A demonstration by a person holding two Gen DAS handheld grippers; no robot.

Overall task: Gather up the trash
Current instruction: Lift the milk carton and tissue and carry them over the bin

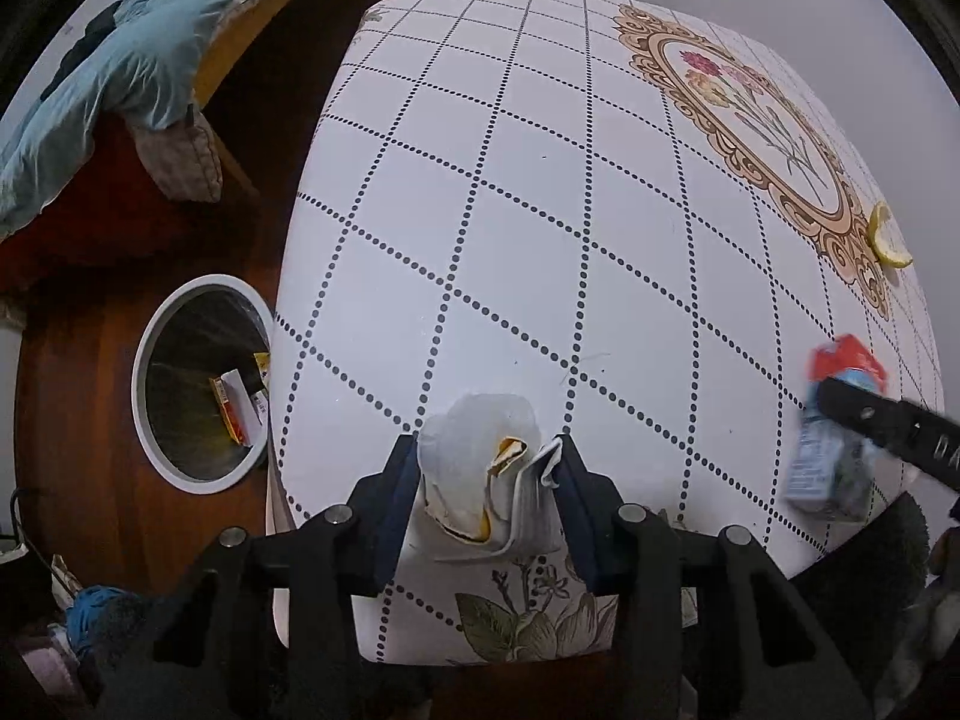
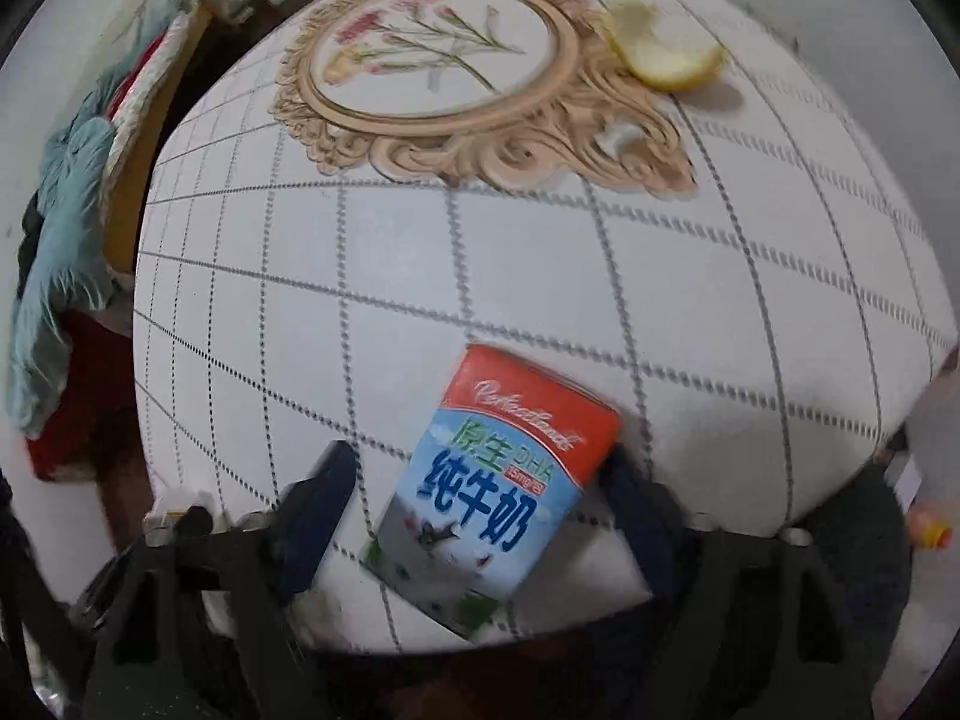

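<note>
Left wrist view: bin point(image 1: 150, 360) holds cartons; left claw point(image 1: 489, 480) pinches wrapper point(image 1: 480, 468).

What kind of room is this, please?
Probably a bedroom or a small home living space. A bed with a blue quilt stands beside a table with a flowered cloth, and a bin sits on the wooden floor next to the table.
</note>
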